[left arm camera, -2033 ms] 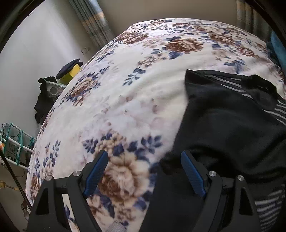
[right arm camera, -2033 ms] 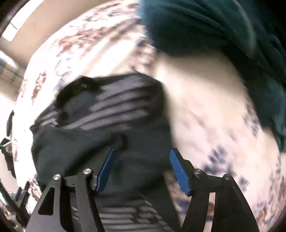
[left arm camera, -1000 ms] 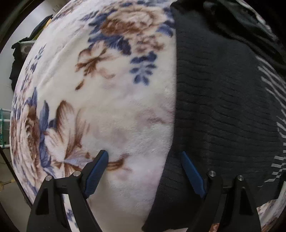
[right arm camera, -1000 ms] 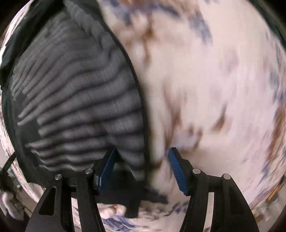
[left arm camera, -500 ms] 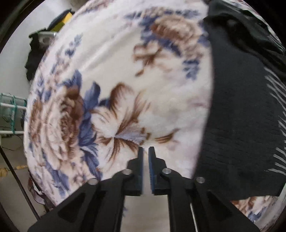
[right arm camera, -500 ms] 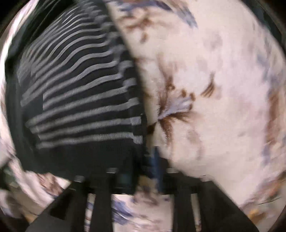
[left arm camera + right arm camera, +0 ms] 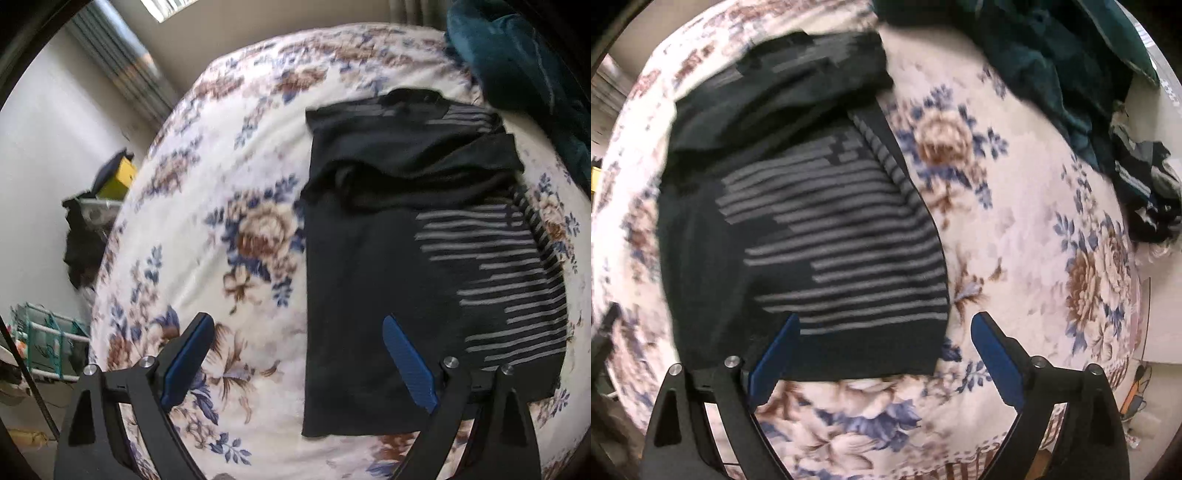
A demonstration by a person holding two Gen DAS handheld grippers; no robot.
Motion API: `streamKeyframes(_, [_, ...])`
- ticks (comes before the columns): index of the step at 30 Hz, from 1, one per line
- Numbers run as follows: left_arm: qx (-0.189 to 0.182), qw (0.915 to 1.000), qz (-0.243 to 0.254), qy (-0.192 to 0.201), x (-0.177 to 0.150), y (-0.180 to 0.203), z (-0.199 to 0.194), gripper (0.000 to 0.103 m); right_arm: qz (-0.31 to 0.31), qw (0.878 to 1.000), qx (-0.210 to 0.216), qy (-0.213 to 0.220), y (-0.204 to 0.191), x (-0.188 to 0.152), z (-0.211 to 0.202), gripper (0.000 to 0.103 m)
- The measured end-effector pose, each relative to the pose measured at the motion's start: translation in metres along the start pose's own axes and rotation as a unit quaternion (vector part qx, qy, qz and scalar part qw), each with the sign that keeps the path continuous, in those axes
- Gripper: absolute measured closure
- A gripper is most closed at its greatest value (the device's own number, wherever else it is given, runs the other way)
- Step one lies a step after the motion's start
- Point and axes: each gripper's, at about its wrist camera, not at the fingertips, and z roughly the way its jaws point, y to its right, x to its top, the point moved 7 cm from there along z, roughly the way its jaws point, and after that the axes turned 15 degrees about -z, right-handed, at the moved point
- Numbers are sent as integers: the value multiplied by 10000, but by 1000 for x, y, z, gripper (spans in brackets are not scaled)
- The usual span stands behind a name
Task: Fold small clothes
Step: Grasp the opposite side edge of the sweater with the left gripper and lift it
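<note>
Dark striped sweater (image 7: 413,266) lay flat on the floral blanket (image 7: 221,236), sleeves crossed over the chest, long sides turned in. Seemed midway through folding: narrowed into a strip, not yet doubled over lengthwise. Left gripper (image 7: 295,363) hung above the near left hem, jaws opening wide, nothing between them. Right gripper (image 7: 884,356) hung above the near right hem, likewise opening, empty. Next move probably called for pinching both hem corners and carrying them toward the collar. Teal bedding (image 7: 1052,55) heaped beyond.
</note>
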Motion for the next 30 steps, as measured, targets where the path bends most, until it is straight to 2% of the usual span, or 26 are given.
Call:
streamKeyframes(5, [157, 9991, 134, 383, 6, 28, -35, 10, 36, 9993, 349, 117, 19, 25, -43, 8])
streamKeyframes(8, [51, 9992, -94, 389, 15, 49, -54, 10, -128, 9984, 554, 69, 43, 28, -72, 8])
streamKeyframes(9, [145, 9992, -196, 324, 18, 55, -57, 10, -193, 9982, 555, 69, 52, 29, -78, 8])
streamKeyframes(11, [618, 9972, -335, 241, 23, 68, -58, 10, -333, 9980, 540, 70, 76, 27, -92, 8])
streamKeyframes(13, [833, 9956, -310, 298, 26, 87, -56, 10, -436, 9970, 633, 114, 92, 33, -96, 8])
streamKeyframes(16, [1101, 9925, -339, 419, 19, 115, -45, 10, -850, 9914, 996, -16, 104, 83, -67, 8])
streamKeyframes(18, [1167, 9916, -333, 457, 8, 140, -32, 10, -1271, 9829, 1328, -102, 95, 139, -30, 8])
streamKeyframes(20, [999, 9939, -422, 186, -14, 170, -12, 10, -1695, 9732, 1554, -58, 85, 187, 5, 8])
streamKeyframes(22, [860, 9947, -546, -102, -34, 198, 3, 10, -1930, 9660, 1715, -117, 86, 220, 37, 8])
streamKeyframes(24, [672, 9954, -497, -474, -63, 235, 21, 10, -2048, 9611, 1848, -145, 94, 239, 62, 8])
streamKeyframes(26, [473, 9955, -265, -777, -94, 271, 33, 10, -2150, 9615, 1698, -201, 114, 253, 92, 8])
streamKeyframes(30, [221, 9938, 263, -1058, -135, 326, 44, 10, -2155, 9620, 1634, -388, 153, 251, 129, 8])
